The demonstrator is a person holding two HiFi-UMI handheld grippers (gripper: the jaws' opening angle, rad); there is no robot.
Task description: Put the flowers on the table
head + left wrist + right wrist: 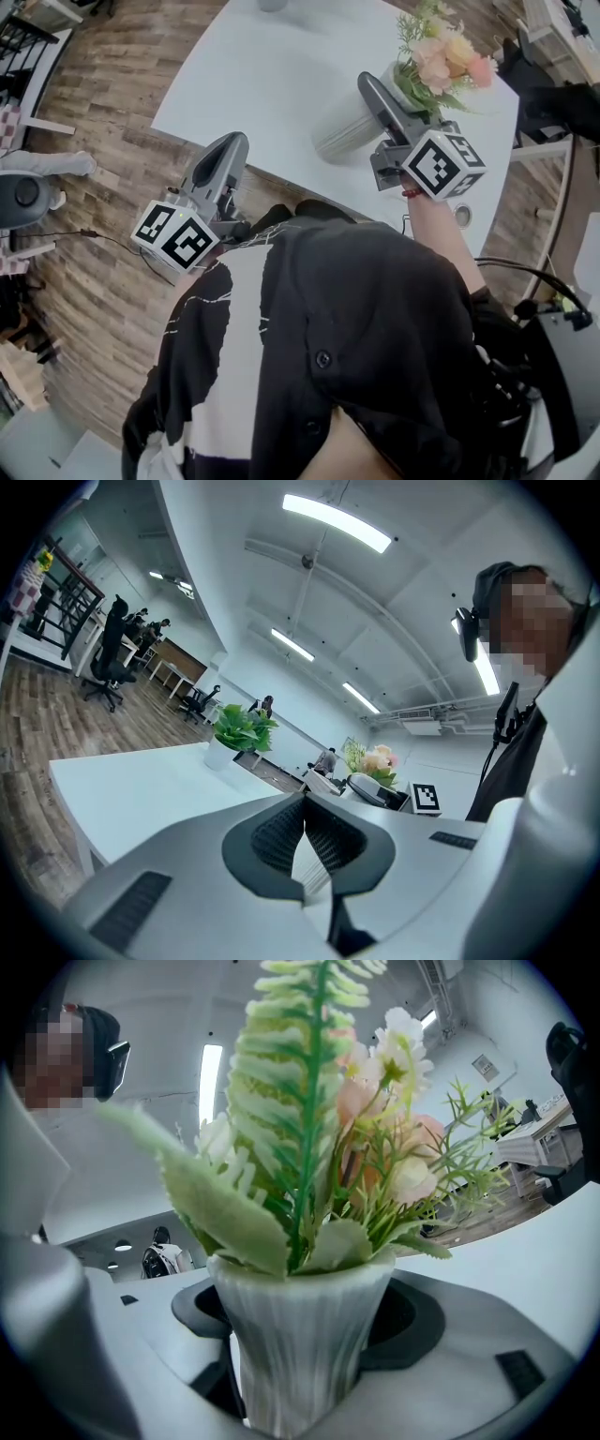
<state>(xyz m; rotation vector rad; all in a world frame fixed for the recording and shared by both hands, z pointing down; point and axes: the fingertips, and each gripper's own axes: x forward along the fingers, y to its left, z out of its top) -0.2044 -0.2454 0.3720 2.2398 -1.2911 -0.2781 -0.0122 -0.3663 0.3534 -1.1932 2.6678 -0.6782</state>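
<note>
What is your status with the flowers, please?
Right gripper shut on flower vase, over white table. Left gripper shut, empty. Nothing in the way.

No word, number or brand can be read in any view. The only printed marks are black-and-white square code patterns with no letters. In the head view they cover the faces of the left claw's cube (175,236) and the right claw's cube (442,164). One such face of the right claw's cube also shows small in the left gripper view
</note>
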